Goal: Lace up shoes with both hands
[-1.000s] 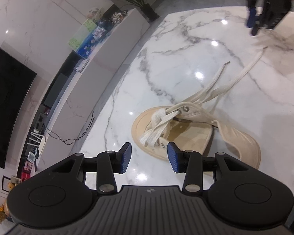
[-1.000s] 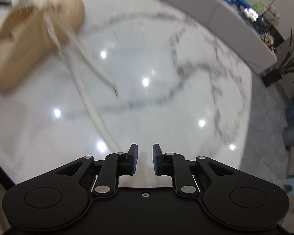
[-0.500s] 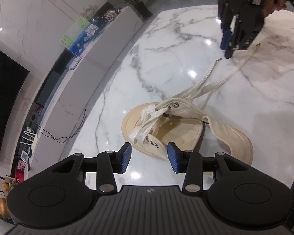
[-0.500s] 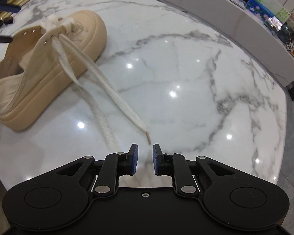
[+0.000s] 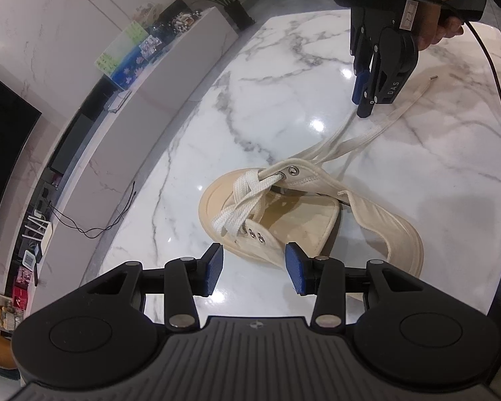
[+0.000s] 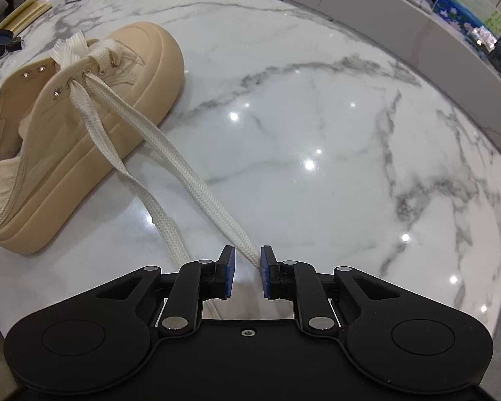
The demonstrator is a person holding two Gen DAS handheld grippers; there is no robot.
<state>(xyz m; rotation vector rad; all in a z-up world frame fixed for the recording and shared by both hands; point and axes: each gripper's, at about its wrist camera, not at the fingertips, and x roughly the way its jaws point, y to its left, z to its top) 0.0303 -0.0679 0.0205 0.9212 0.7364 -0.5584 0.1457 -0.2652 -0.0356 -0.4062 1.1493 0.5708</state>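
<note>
My left gripper [image 5: 252, 272] hangs over the near side of the beige shoe [image 5: 310, 220], jaws parted with nothing between them. The shoe lies on the marble surface [image 6: 317, 117], toe toward ten o'clock in my left view. Two white laces [image 6: 170, 153] trail from its eyelets toward two o'clock there. My right gripper [image 6: 245, 275] stands over one lace, which runs into the narrow gap between its jaws, pads not pressing it.

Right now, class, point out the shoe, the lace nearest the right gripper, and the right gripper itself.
shoe [image 6: 157, 53]: right wrist view, on its toe cap.
lace [image 6: 197, 183]: right wrist view, mid-length.
right gripper [image 6: 247, 275]: right wrist view, midway between its fingertips.
</note>
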